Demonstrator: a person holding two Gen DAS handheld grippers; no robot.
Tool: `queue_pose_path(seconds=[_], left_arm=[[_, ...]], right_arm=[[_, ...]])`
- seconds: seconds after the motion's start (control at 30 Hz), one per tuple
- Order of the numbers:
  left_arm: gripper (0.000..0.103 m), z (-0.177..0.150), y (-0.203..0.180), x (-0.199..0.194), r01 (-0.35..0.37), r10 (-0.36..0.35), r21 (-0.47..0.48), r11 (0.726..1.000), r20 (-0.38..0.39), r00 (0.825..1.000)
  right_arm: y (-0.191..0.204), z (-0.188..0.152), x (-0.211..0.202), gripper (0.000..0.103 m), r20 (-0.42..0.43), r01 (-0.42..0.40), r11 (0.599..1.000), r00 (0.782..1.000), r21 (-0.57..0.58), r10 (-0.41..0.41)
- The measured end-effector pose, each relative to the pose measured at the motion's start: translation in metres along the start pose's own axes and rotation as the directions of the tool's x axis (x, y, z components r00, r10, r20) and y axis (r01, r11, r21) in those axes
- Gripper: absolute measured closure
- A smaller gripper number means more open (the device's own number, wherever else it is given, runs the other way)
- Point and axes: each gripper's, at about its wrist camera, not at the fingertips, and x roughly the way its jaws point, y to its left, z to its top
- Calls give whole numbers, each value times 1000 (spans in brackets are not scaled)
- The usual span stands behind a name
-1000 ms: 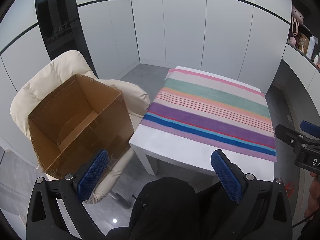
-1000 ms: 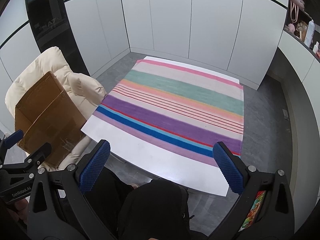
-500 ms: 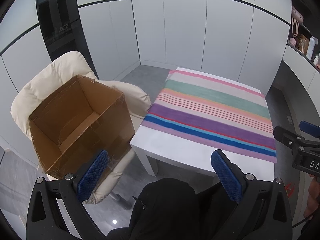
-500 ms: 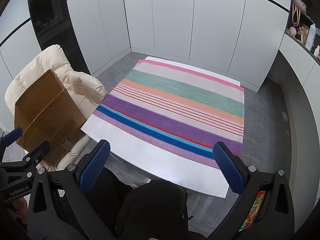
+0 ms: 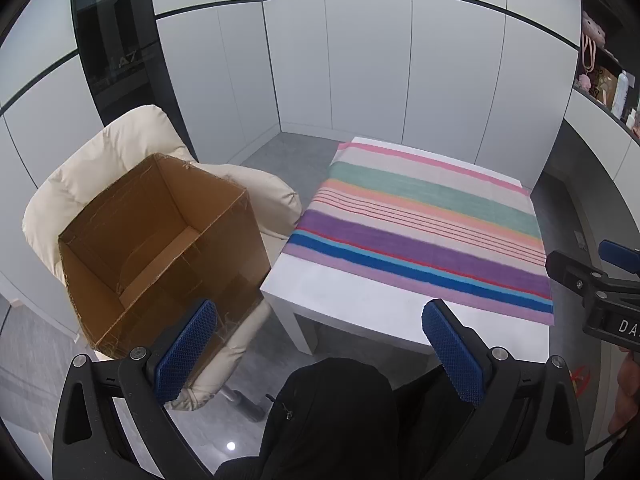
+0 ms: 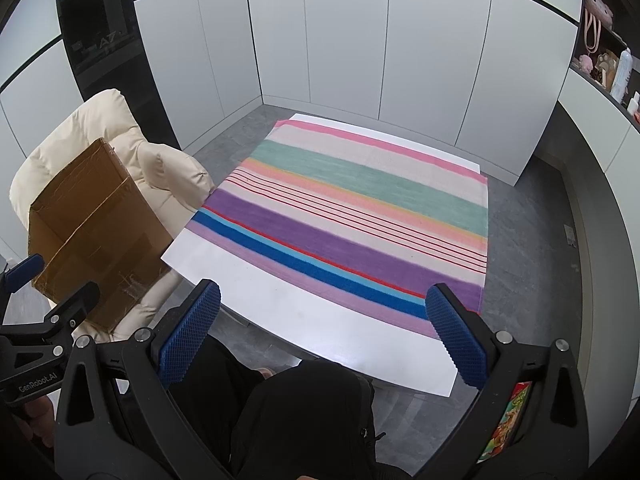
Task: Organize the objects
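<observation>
Hovering wide-open: left hand-held gripper (image 5: 318, 348); striped cloth (image 5: 424, 224) bare.

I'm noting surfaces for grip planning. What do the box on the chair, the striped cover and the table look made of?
Box: brown corrugated cardboard, matte, with clear tape glinting at its edges. Striped cover: woven fabric, probably cotton or similar, with a soft, fuzzy look. Table: smooth white top, likely laminate or painted board, with a faint sheen.
</observation>
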Motion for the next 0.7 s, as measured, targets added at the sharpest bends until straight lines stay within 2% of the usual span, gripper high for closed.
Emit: queue_pose_path(seconds=[0.7], left_arm=[[0, 0, -3, -1, -6, 6, 5, 1000, 6, 1000]], right_arm=[[1, 0, 0, 0, 1, -1, 1000, 1000, 0, 1]])
